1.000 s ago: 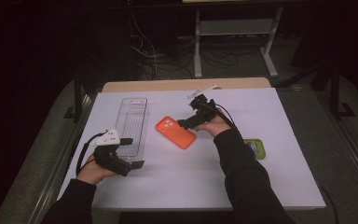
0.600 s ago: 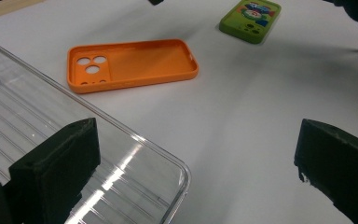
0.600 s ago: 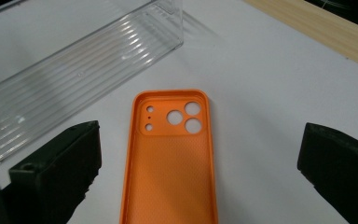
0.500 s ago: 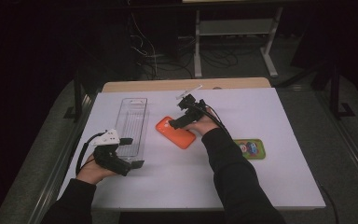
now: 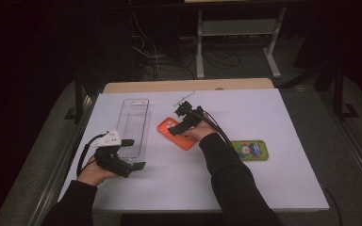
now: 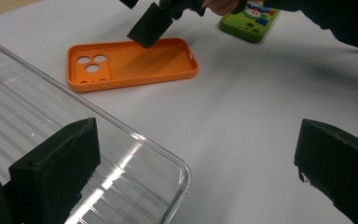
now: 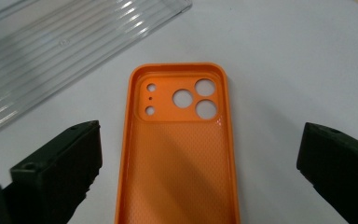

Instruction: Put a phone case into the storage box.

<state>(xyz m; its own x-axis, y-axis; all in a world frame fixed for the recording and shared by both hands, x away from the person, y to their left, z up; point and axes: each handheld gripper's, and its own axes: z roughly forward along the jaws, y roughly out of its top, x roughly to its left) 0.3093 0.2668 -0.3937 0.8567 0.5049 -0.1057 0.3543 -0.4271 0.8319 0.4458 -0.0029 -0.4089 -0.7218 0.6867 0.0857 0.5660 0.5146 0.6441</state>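
Orange phone case (image 5: 176,133) lies hollow side up near the middle of the white surface (image 5: 264,188), with the clear tray (image 5: 134,127) at its 9 o'clock and a green phone case (image 5: 249,149) at its 4 o'clock, well apart. The right tongs (image 5: 181,123) hover over the orange case with both jaws spread wide and nothing between them; in the right gripper view the case (image 7: 182,154) runs straight up the gap between the jaws, camera holes at 12 o'clock, and neither jaw touches it. The left tongs (image 5: 129,155) sit at the tray's near end, at 6 o'clock of it, also spread and empty; in the left gripper view one jaw stands over the tray's corner (image 6: 121,168) and the other over bare surface. As I judge it, the work is at an early stage: the right tongs are lined up for a grasp, but the case has not been gripped or lifted, the tray holds nothing I can see, and the green case lies untouched. Closing on the case and moving it would all remain. The high view gives the whole layout and both forearms; the right gripper view adds the dotted lining and raised rim of the case; the left gripper view shows, from low down, the right tongs (image 6: 151,25) just above the case's far edge, and the green case (image 6: 249,18) beyond.
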